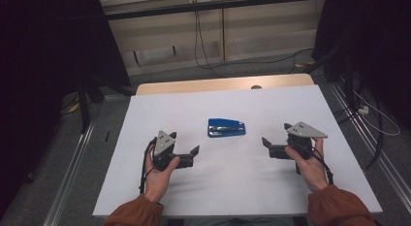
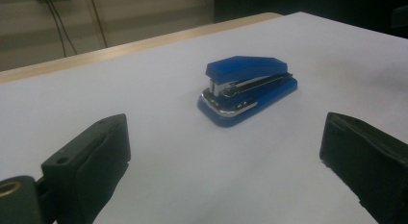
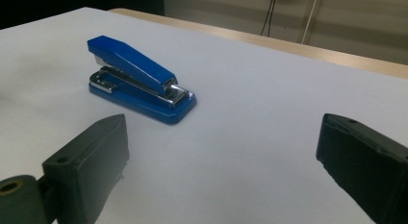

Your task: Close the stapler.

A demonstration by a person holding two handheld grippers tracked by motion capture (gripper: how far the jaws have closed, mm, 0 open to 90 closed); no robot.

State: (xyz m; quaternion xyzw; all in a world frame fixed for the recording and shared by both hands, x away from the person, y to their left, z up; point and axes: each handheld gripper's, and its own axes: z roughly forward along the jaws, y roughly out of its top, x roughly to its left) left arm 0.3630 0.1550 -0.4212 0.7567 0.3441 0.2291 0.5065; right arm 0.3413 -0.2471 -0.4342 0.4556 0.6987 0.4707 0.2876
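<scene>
While no container stands on the table [image 1: 145, 187], the count of loose items on its white cover comes to one: a single blue stapler [image 1: 226, 127]. It lies closed and flat near the middle of the surface, slightly toward the far edge, with nothing touching it. Seen from the left gripper view, the stapler [image 2: 248, 88] shows a blue top, a blue base and a chromed metal magazine between them. The right gripper view shows the same stapler [image 3: 139, 80] from its other side, its chrome front end pointing toward the lower right of that picture.

Grippers counted: two. The left gripper [image 1: 186, 155], held in the person's left hand [image 1: 159, 175], sits low over the table, near the stapler and to its left, apart from it. Its jaws stand wide and hold nothing. The right gripper [image 1: 274, 144], held in the right hand [image 1: 310, 165], sits near the stapler on the opposite side, also apart from it. Its jaws likewise stand wide and hold nothing.

Both forearms wear rust-orange sleeves [image 1: 339, 206]. A wooden strip of the tabletop shows along the far edge beyond the white cover.
</scene>
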